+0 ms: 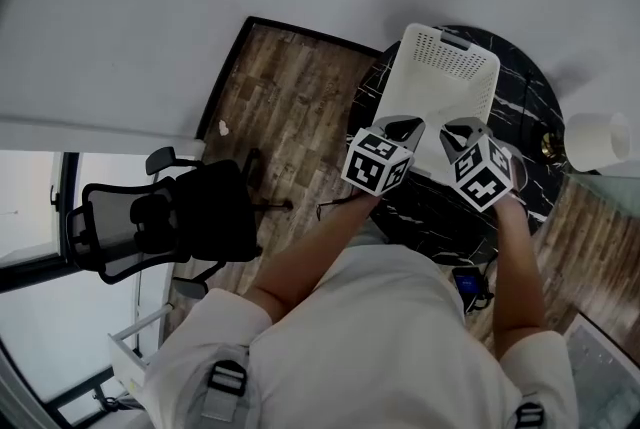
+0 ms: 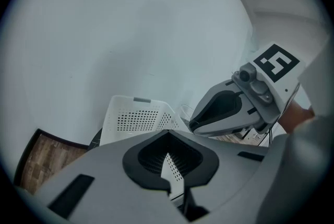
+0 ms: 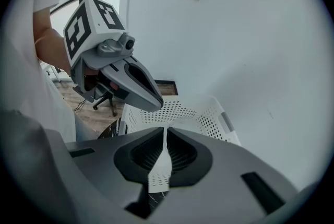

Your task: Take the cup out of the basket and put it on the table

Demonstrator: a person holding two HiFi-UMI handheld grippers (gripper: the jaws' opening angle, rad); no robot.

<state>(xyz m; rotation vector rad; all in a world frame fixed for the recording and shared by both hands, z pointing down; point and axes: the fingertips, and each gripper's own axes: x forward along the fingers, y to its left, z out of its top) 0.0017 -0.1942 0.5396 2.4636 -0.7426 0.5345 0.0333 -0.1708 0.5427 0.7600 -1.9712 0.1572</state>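
The left gripper [image 2: 167,155] has its jaws drawn together to a thin wedge-shaped slit, and there is nothing between them. The right gripper [image 3: 163,150] is the same: ribbed black pads nearly meeting, only a sliver of basket [image 1: 455,57] showing through the gap. Both tools have smooth grey shells. Each carries a cube with black-and-white square markers.

The two gripper views look across the basket from its near side, and each catches the other gripper slanting in from above. Only these views show the basket's walls closely: white plastic pierced with rows of small round holes, plus a grey handle slot on the far rim. Only the head view gives the layout. Both grippers hang side by side over the near end of the basket, not touching it.

The basket is rectangular with rounded corners. It sits on a round black table [image 1: 530,87] veined in white like marble.

The cup cannot be picked out with certainty. The head view shows only a pale basket interior. The left gripper view has a faint glassy outline [image 2: 186,112] at the basket's far right corner, too indistinct to name.

Right of the basket, past the table edge, stands a white cylinder [image 1: 598,139]. Left of the basket lies wood-plank floor [image 1: 280,87], and further left a black mesh office chair [image 1: 160,217].
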